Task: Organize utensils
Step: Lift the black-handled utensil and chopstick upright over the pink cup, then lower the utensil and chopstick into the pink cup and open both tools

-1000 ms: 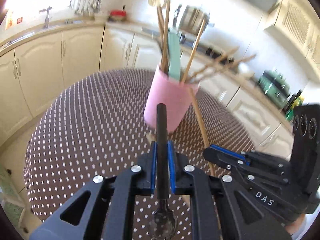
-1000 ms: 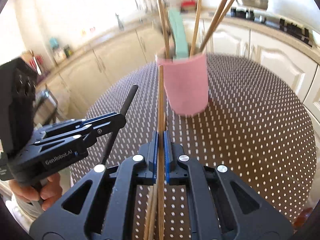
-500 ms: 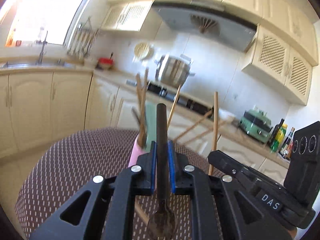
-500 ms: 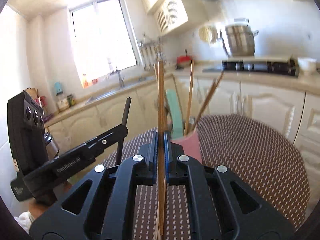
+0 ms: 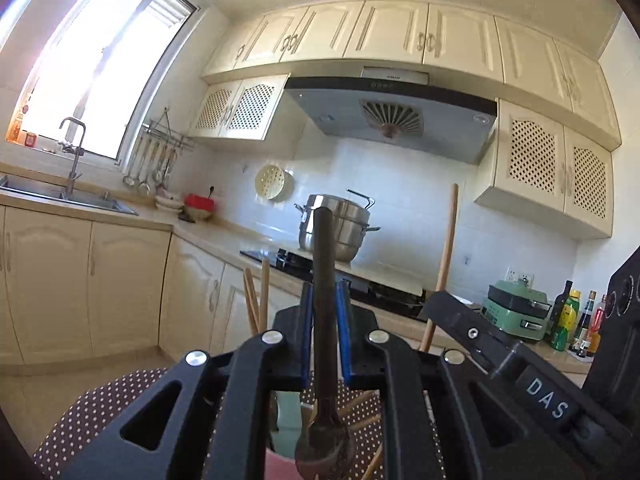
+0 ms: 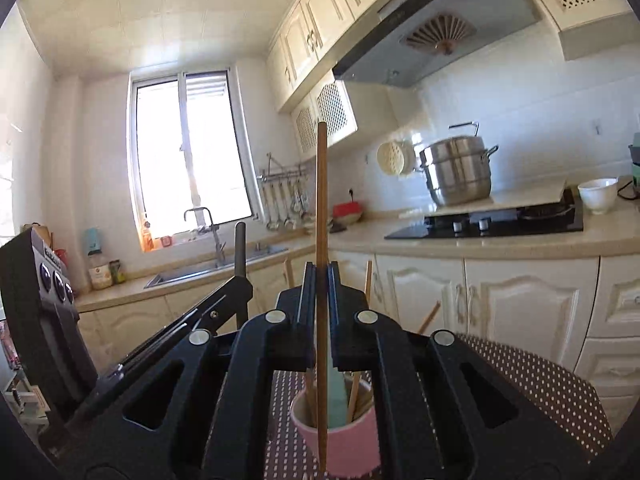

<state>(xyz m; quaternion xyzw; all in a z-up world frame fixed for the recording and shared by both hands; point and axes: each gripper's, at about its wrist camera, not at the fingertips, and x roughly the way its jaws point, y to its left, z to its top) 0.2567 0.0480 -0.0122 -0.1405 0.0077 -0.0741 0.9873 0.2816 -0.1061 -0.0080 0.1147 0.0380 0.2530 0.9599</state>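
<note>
My left gripper (image 5: 324, 308) is shut on a black-handled spoon (image 5: 323, 280), handle up, bowl end low by the camera. My right gripper (image 6: 321, 284) is shut on a wooden chopstick (image 6: 321, 200), held upright. Both are raised over a pink cup (image 6: 344, 440) on the dotted table (image 6: 540, 384). The cup holds several wooden chopsticks and a pale green utensil (image 6: 335, 400). The chopstick's lower end hangs in front of the cup. In the left wrist view the cup's rim (image 5: 280, 464) shows just under the spoon bowl. The right gripper (image 5: 500, 356) shows at the right there.
A kitchen counter with a sink (image 6: 208, 270), a black hob (image 6: 492, 220) and a steel pot (image 6: 456, 172) runs behind the table. Cream cabinets (image 6: 500, 304) stand below. Bottles (image 5: 576, 320) and a green appliance (image 5: 516, 312) sit at the right.
Both grippers rose and tilted up over the pink cup, each still holding its utensil. The view swung from the table up to the cabinets and hood.
</note>
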